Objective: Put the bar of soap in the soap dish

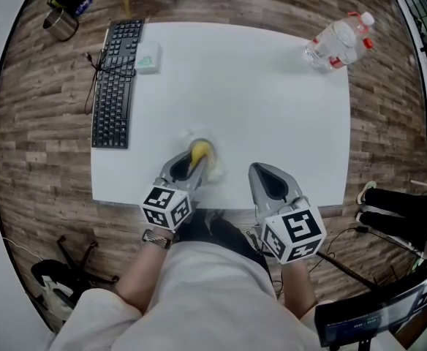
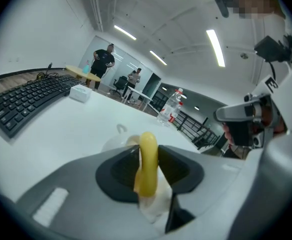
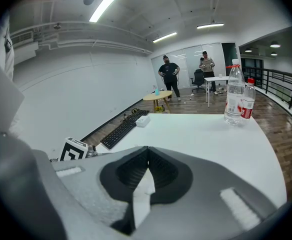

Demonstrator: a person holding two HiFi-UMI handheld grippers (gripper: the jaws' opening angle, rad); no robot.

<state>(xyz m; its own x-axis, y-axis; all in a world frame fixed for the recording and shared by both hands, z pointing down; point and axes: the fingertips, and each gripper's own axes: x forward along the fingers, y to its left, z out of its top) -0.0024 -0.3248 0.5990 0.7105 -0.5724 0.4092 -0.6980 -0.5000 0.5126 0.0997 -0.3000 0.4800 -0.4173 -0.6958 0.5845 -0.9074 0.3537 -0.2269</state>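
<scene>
The left claw (image 1: 194, 164) sits low near the front edge of the tabletop (image 1: 257, 101), its jaws pinching the yellow bar of soap (image 1: 200, 151), which stands on its narrow edge between the pads. The white soap dish (image 1: 216, 169) lies right under and just behind it, so the bar looks to be over or already touching the dish. The right claw (image 1: 271, 183) hangs empty beside it at the same front edge, jaws pressed together. To my eye the risk is in the letting go. A bar balanced on edge may topple sideways as the pads part, and a slick bar could slide off the shallow dish or nudge the light dish along. With the front edge this close, anything knocked toward the person could drop off. There is plenty of bare room behind. The keyboard (image 1: 115, 86) keeps to the left edge and the water bottle (image 1: 338, 42) to the far right corner, both well apart.
</scene>
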